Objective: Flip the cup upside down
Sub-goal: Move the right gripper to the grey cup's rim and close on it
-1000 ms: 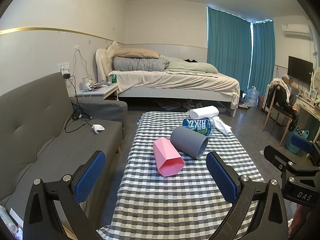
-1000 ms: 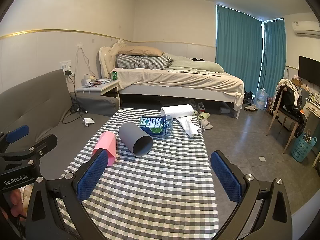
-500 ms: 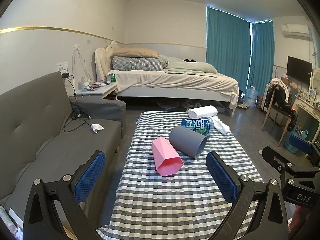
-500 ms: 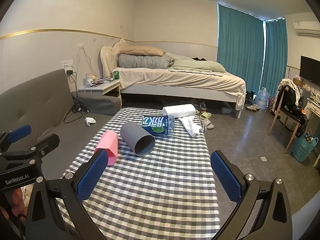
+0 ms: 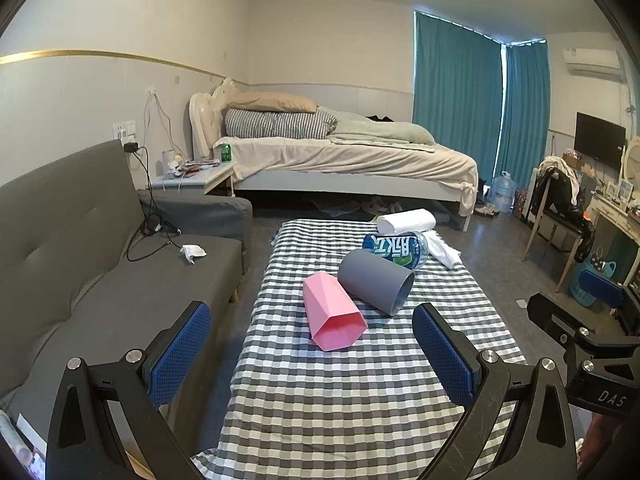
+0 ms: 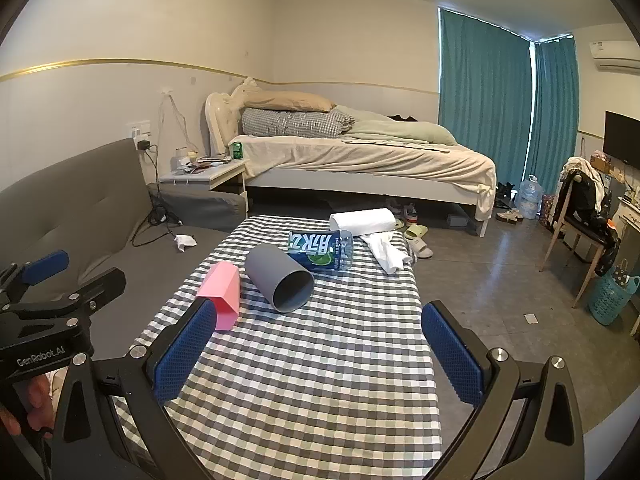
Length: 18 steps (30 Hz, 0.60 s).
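A pink faceted cup [image 5: 330, 317] lies on its side on the checked table [image 5: 360, 408], mouth toward me; it also shows in the right wrist view [image 6: 223, 295]. A grey round cup [image 5: 374, 286] lies on its side just right of it, touching or nearly so, and shows in the right wrist view [image 6: 280, 278]. My left gripper [image 5: 312, 356] is open and empty, held back from the pink cup above the table's near part. My right gripper [image 6: 316, 352] is open and empty, nearer than the grey cup.
A blue-labelled plastic bottle [image 5: 396, 249] lies behind the grey cup, with a white paper roll [image 5: 406, 222] and a white cloth [image 5: 442, 250] at the far end. A grey sofa [image 5: 80, 264] runs along the table's left side. Floor lies to the right.
Both grippers have drifted slightly, so the cups sit a little differently in each view. The cups have not moved and both grippers stay open.
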### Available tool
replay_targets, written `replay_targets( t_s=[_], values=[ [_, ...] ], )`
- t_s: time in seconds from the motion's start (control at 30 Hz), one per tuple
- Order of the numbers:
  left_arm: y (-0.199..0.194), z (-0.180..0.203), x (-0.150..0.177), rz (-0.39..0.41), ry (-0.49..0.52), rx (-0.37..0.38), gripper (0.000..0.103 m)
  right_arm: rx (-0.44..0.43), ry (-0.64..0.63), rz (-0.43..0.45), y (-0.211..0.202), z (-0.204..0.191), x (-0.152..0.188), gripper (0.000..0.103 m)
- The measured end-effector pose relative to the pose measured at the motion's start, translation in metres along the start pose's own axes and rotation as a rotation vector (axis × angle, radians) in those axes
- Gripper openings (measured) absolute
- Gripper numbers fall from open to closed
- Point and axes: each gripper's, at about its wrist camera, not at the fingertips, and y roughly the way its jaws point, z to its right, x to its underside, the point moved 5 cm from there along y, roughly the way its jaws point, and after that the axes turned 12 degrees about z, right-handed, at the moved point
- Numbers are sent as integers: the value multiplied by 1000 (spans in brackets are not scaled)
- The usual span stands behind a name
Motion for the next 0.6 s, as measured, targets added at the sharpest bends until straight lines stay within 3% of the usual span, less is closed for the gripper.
replay_targets(
  t_s=[0.27, 0.6],
  values=[
    [19, -6, 5, -39, -19, -19, 103, -31, 5, -18, 11, 5, -2, 103],
    [72, -22, 19, -130, -29, -114, 103, -127, 55, -125, 70, 5, 8, 103]
  ],
)
